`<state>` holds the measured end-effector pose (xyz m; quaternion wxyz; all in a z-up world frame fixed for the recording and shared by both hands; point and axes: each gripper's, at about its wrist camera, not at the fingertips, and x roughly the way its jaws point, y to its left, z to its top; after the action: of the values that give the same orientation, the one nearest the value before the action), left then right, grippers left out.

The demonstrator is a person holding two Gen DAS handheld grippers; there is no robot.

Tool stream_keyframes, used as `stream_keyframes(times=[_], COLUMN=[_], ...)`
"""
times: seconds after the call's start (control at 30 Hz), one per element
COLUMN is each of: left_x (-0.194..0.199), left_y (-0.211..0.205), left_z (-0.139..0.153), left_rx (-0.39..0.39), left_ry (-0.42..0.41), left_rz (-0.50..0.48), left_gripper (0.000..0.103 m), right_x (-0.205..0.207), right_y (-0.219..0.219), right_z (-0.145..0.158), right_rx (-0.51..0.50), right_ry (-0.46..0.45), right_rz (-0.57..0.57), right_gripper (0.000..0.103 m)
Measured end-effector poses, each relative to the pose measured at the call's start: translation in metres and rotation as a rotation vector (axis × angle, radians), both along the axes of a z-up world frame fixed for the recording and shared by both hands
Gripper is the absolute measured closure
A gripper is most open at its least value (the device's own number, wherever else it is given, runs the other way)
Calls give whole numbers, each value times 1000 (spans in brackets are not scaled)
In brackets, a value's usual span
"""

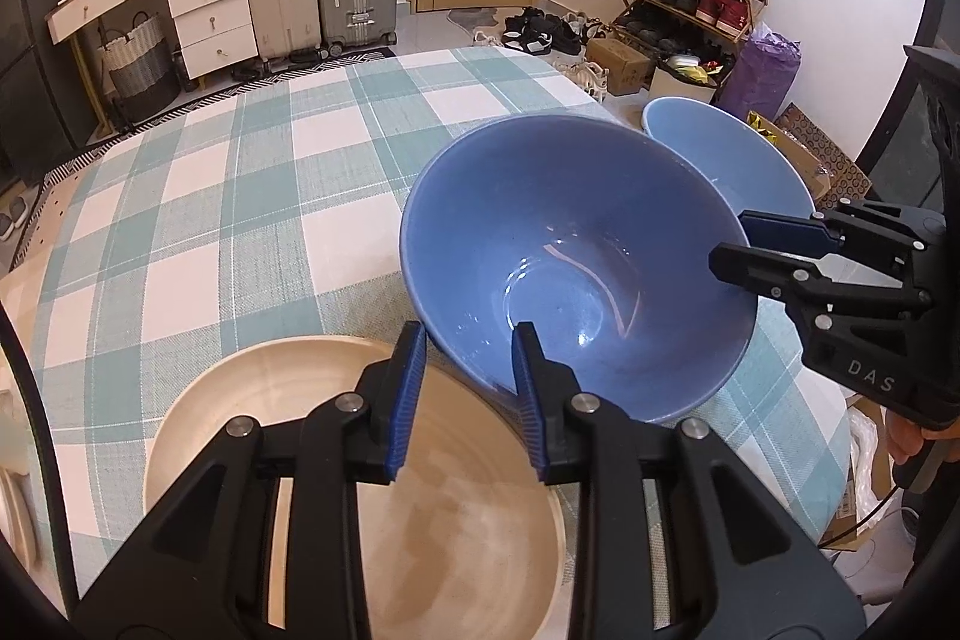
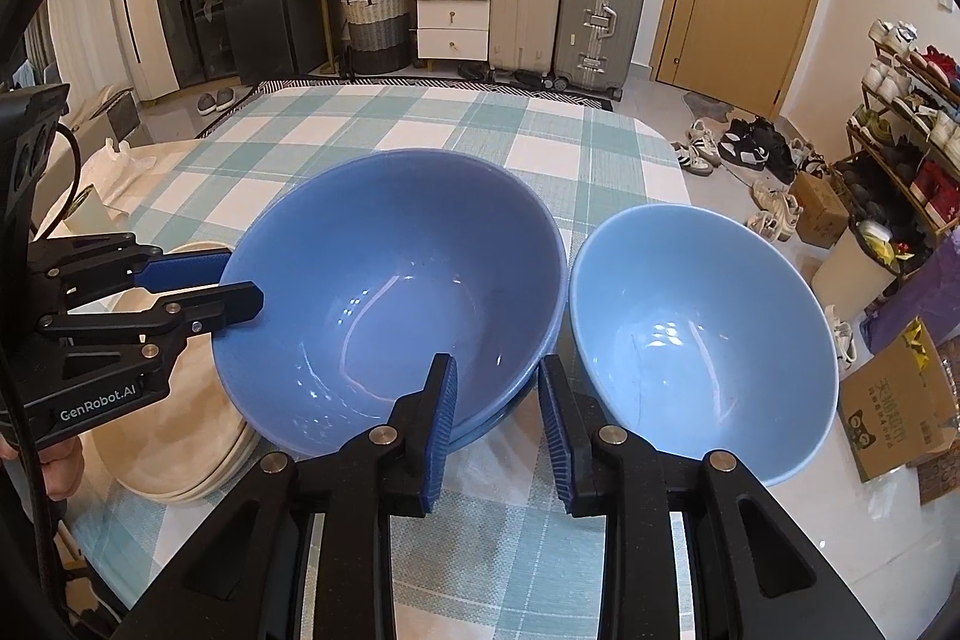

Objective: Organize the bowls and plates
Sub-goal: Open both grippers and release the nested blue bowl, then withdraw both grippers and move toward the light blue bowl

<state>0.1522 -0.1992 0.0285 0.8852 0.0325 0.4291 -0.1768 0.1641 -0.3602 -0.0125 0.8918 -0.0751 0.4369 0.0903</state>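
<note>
The left tool (image 1: 468,340) pinches the near-left rim of the dark blue bowl (image 1: 576,262), one pad inside and one outside; its own view cuts the lower arms off at the frame edge. The right tool (image 2: 497,381) straddles the same bowl's right rim, jaws narrow, but whether its pads press the wall or stand just clear I cannot tell. The bowl seems to sit nested on another blue bowl, whose edge only peeps out below it in the right view. Just right of it, touching or nearly so, is the pale blue bowl (image 2: 702,334), half hidden behind the dark one from the left side. To the left lie stacked cream plates (image 1: 354,466), partly covered by the left tool. All rest on the checked desk (image 1: 240,196). A hand (image 2: 57,469) shows only as fingers at the frame edge.
</note>
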Motion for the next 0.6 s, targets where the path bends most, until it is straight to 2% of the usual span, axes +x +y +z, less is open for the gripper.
stream_keyframes(times=[0.23,0.37,0.4,0.47,0.53,0.6], left_x=[-1,-1,0,-1,-3,-3], left_y=[1,4,5,7,10,12], left_z=[5,8,9,13,17,22], left_rx=[-15,-34,-40,-44,-53,-59], left_ry=[2,4,3,2,-5,-13], left_rz=[-9,2,6,16,26,28], left_gripper=[72,55,53,37,28,28], right_x=[-3,-6,-8,-11,-13,-16], right_y=[0,0,0,-1,-3,-4], right_z=[2,7,8,12,16,20], right_rx=[-4,-2,-1,7,21,29], right_ry=[-4,-13,-17,-29,-40,-47], right_rz=[17,26,27,23,20,16], right_gripper=[74,71,68,59,50,45])
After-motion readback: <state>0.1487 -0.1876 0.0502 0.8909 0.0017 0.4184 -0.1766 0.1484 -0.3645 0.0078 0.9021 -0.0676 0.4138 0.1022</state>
